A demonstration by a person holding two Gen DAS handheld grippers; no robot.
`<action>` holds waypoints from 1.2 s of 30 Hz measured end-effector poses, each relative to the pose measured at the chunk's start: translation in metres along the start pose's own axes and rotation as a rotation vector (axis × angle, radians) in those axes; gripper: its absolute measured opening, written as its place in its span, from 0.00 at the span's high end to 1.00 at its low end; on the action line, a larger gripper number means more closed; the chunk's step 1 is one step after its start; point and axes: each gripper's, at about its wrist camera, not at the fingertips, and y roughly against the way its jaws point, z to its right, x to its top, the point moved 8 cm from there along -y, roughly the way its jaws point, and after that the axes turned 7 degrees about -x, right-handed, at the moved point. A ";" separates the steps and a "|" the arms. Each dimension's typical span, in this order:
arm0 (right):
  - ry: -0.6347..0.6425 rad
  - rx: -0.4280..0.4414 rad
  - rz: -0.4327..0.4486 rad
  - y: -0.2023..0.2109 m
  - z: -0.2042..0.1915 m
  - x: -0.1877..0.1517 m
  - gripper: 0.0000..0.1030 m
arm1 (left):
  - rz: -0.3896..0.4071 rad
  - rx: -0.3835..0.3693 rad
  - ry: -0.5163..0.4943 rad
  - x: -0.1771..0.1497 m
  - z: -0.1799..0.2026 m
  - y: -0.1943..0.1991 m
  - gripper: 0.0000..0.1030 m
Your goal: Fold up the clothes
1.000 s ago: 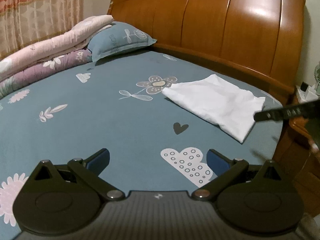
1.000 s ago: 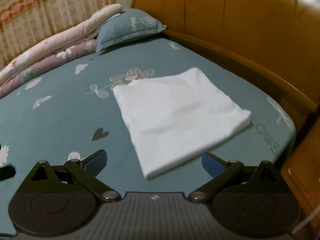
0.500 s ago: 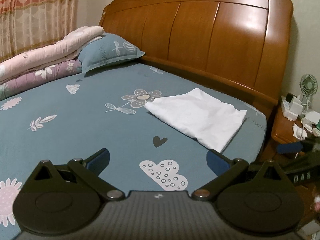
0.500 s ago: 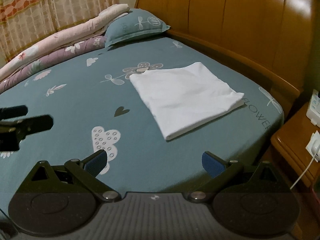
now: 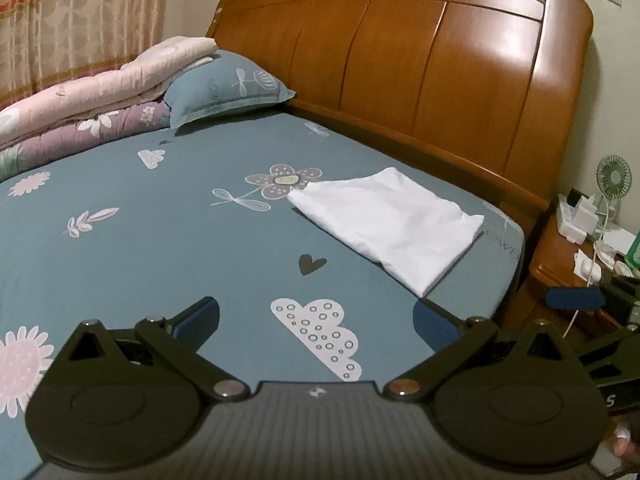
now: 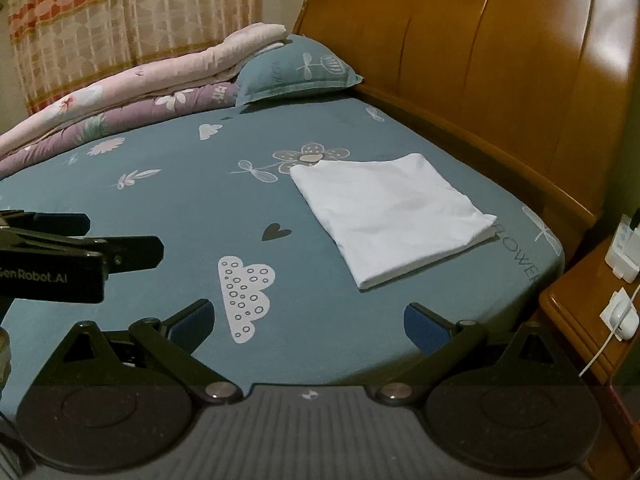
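A: Quick status — where's the garment?

B: White garment [image 6: 390, 214] lies flat on the bed sheet [image 6: 168, 216], near the headboard [image 6: 500, 72] side & close to the mattress edge by the nightstand [image 6: 580, 320]. It's a neat rectangle w/ layered edges showing at the near corner, so it reads as folded already.

A: Grippers?

B: Left gripper [image 5: 316, 320]: fingers spread wide, nothing between them. Right gripper [image 6: 308, 318]: same, wide open, empty. Both sit well apart from the garment, low over the near part of the bed.

A: So done?

B: Judging by the lie of it — the fold looks complete, edges fairly square, a few soft wrinkles only. No other loose clothes in either view; the rolled quilts [image 5: 100, 108] & pillow [image 5: 228, 88] at the far side are bedding, not task items. Can't tell if another fold is wanted.
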 end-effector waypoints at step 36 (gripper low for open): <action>-0.077 -0.021 -0.111 -0.015 0.012 -0.018 0.00 | -0.064 0.007 -0.020 -0.013 0.012 -0.005 0.01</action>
